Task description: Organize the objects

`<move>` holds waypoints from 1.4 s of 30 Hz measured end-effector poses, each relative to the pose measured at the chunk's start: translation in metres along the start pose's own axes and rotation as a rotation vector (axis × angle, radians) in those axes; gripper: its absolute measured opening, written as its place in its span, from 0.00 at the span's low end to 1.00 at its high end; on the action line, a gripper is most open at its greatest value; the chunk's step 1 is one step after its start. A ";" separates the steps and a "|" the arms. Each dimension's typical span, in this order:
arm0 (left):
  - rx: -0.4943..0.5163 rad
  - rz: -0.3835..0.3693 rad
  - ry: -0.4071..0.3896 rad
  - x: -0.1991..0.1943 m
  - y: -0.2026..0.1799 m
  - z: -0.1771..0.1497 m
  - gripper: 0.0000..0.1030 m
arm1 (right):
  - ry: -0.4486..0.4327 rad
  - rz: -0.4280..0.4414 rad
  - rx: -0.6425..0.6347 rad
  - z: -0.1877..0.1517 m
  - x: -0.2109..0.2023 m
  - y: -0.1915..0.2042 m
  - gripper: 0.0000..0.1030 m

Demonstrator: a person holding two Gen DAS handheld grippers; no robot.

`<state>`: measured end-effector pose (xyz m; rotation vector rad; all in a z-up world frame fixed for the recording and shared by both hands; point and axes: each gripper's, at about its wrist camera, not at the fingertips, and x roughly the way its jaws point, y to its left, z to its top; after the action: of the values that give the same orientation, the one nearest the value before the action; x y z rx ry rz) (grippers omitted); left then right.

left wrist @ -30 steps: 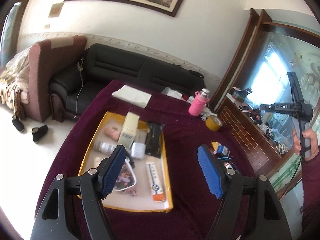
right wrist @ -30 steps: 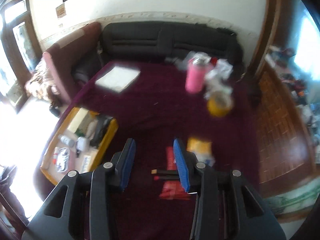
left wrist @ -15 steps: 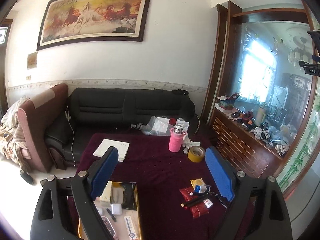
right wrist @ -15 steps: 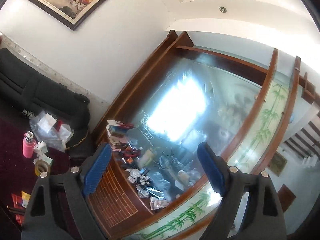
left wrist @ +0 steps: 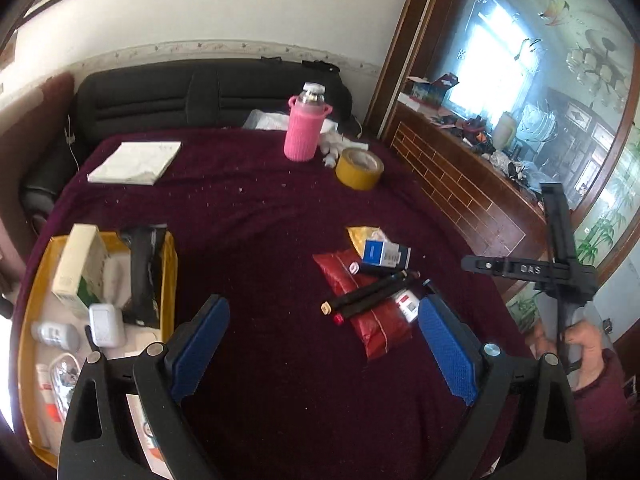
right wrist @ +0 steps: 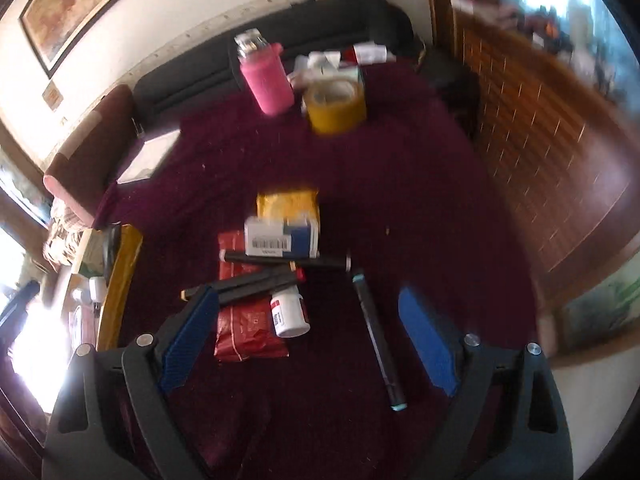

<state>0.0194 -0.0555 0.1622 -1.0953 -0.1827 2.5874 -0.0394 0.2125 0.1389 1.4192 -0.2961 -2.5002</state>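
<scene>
A pile lies on the maroon cloth: a red packet (right wrist: 248, 332), black markers (right wrist: 256, 282), a small white pill bottle (right wrist: 290, 314), a blue-and-white box (right wrist: 280, 240), a yellow packet (right wrist: 288, 200) and a teal-tipped pen (right wrist: 378, 340). My right gripper (right wrist: 308, 298) hovers over this pile, jaws opening, pads touching nothing. My left gripper (left wrist: 322, 312) hangs above the bare cloth between the pile's markers (left wrist: 372, 292) and the yellow tray (left wrist: 170, 264), its jaws opening too, with nothing in them. The tray holds several boxes, bottles and tubes.
A pink bottle (left wrist: 304, 128), a yellow tape roll (left wrist: 360, 168) and a white paper pad (left wrist: 134, 162) stand at the table's far side. A black sofa runs behind it. A wooden cabinet with a mirror flanks the right. A hand (left wrist: 580, 344) holds the other gripper's handle.
Both views swung up toward the wall and mirror, then back down onto the table. Both grippers' jaws have widened, the right one from nearly closed. The left now faces the pile instead of the tray.
</scene>
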 end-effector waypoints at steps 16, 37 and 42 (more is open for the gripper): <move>-0.113 0.037 0.014 0.000 0.050 -0.060 0.90 | 0.254 0.410 -0.005 -0.020 0.125 0.072 0.90; -0.147 -0.017 0.018 -0.039 0.057 -0.099 0.90 | 0.154 0.451 -0.062 -0.026 0.082 0.113 0.90; -0.185 -0.024 0.031 -0.031 0.068 -0.101 0.90 | 0.230 0.328 -0.105 -0.009 0.136 0.143 0.91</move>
<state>0.0949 -0.1311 0.0965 -1.1871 -0.4325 2.5705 -0.0825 0.0338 0.0662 1.4653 -0.3173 -2.0421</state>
